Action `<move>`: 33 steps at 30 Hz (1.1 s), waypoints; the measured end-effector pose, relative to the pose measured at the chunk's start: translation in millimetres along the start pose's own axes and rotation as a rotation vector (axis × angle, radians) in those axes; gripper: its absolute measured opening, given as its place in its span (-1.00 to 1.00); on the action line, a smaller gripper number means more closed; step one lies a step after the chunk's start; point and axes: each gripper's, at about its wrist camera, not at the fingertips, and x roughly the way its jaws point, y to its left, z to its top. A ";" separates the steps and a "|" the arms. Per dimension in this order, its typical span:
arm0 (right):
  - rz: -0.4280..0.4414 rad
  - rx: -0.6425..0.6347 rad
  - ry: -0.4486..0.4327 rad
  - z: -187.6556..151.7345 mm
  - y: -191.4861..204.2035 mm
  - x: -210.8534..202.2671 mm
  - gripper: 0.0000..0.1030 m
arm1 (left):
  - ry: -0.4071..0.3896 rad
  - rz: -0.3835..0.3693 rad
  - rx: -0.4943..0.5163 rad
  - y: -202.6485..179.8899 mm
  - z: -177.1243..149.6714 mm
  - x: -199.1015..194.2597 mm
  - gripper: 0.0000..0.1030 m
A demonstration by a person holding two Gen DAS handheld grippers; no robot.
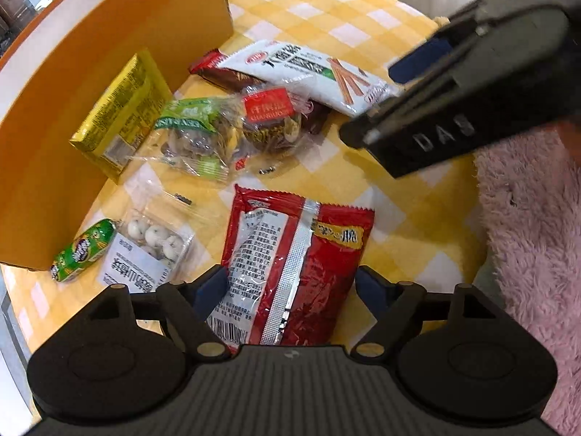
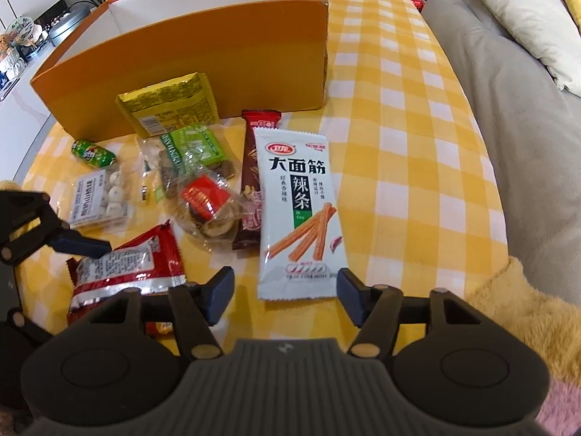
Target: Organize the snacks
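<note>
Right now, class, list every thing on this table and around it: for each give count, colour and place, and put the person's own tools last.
Box: one, orange, back of table.
Tablecloth: one, yellow-white check, over table.
Yellow packet: one, leaning on the box.
White strip packet: one, white, nearest the right gripper.
Brown bar: one, red-topped, partly under white packet.
Red bag: one, between the left gripper's fingers.
Clear bags: two, green and red labels, centre.
Green sausage: one, left.
White balls pack: one, clear, left.
Sofa: one, grey, right.
Left gripper: open.
Right gripper: open.
</note>
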 end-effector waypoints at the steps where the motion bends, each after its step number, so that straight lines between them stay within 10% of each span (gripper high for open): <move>1: -0.001 0.002 -0.001 1.0 -1.1 2.1 0.27 | -0.004 0.000 0.003 -0.7 0.0 0.2 0.83; 13: 0.011 0.017 0.027 7.4 -5.7 21.8 0.31 | 0.004 -0.008 -0.237 22.7 7.8 4.5 0.66; 24: -0.012 0.001 0.135 -5.4 15.0 9.0 -0.37 | -0.006 0.000 -0.411 43.2 10.6 6.3 0.65; 29: 0.046 0.073 0.151 -8.9 13.8 0.1 -0.33 | -0.026 0.004 -0.441 49.3 6.8 5.5 0.64; 33: 0.100 0.067 0.064 -3.3 13.3 -8.9 0.13 | -0.033 -0.006 -0.455 50.8 6.4 3.6 0.63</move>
